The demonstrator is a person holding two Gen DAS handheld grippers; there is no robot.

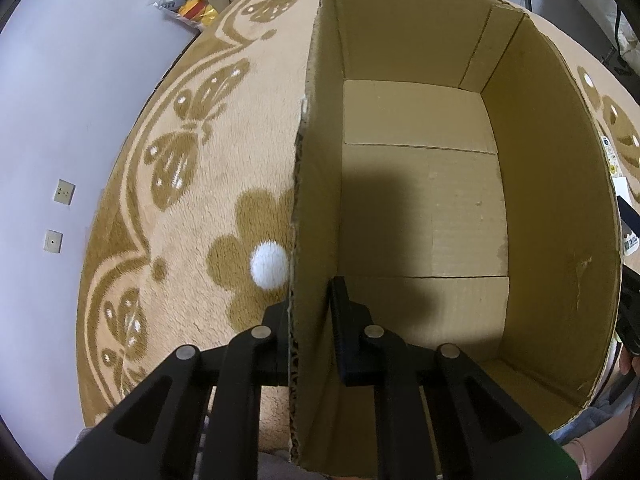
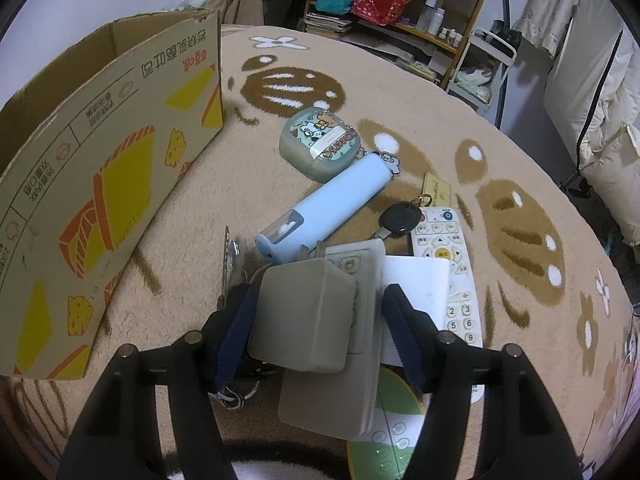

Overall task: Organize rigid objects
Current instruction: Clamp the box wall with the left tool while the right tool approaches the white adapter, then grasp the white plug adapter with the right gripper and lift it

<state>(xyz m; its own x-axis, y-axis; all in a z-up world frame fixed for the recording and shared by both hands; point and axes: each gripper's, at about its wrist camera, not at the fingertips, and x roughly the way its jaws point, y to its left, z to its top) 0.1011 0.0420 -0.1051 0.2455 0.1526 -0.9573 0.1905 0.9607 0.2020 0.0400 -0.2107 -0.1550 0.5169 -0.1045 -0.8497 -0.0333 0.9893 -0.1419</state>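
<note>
Left wrist view: the left gripper (image 1: 310, 312) pinches the cardboard box (image 1: 420, 208) wall between its fingers (image 1: 348, 320); the box stands on a patterned blanket (image 1: 180, 184). In the right wrist view, the right gripper (image 2: 320, 312) straddles a grey charger (image 2: 304, 316), fingers wide, atop a pile of remotes (image 2: 452, 272), beside a blue tube (image 2: 332, 204) and keys (image 2: 230, 260).

The charger (image 2: 304, 320) covers most of the grey remote (image 2: 340, 380) beneath it and part of the keys (image 2: 232, 268). A white card (image 2: 420, 280) hides the left side of the white remote (image 2: 452, 264). The green remote (image 2: 384, 440) runs off the bottom edge. Print on the box (image 2: 100, 184) is too small to read.
</note>
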